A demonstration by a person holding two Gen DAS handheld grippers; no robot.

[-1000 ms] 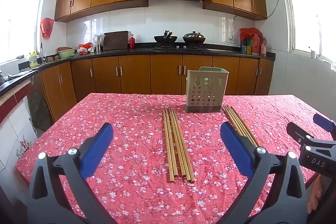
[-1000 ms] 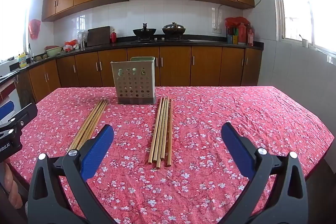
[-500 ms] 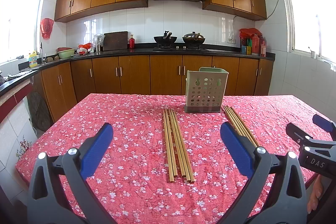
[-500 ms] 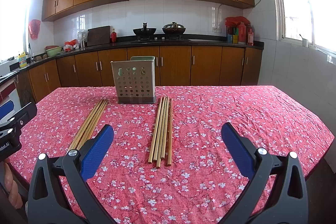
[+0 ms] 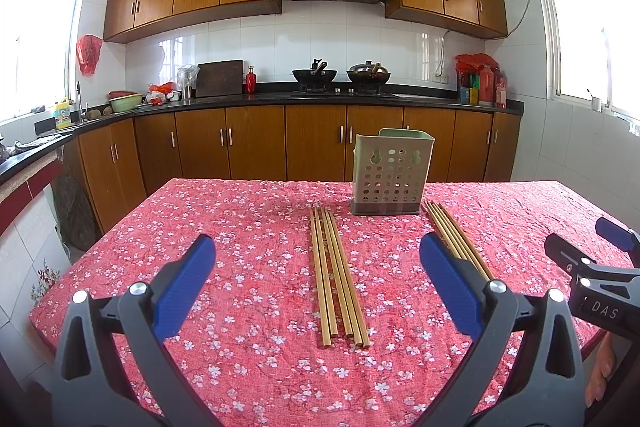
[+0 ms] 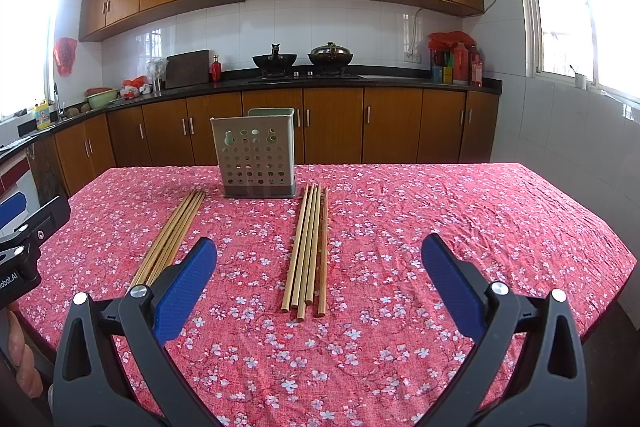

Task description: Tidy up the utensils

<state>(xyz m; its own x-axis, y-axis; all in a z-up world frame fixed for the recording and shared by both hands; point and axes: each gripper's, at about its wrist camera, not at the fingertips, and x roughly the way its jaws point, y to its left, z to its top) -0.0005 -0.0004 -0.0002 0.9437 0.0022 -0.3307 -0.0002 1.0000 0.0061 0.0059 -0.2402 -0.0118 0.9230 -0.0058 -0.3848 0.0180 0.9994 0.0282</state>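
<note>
The left gripper [image 5: 318,287] is held wide open above the near part of the table [image 5: 248,227], nothing being gripped between its blue pads [image 5: 184,287]; the right gripper [image 6: 319,287] is likewise spread wide and empty, and its side is seen at the right edge of the left view. A red flowered cloth is spread over the table up to every edge. A perforated utensil holder [image 5: 390,173] is stood upright toward the far edge, near the middle. Two bundles of chopsticks are laid flat on the cloth, running from the holder's base toward the near side; the left bundle [image 5: 338,271] is placed just left of the holder, the right bundle [image 6: 308,251] just right of it, and the two are kept well apart. Bare cloth is left between the bundles, to the far left, and widely to the right up to the angled table corner [image 6: 600,247]. Part of a hand [image 6: 20,347] is seen at the lower left of the right view.
</note>
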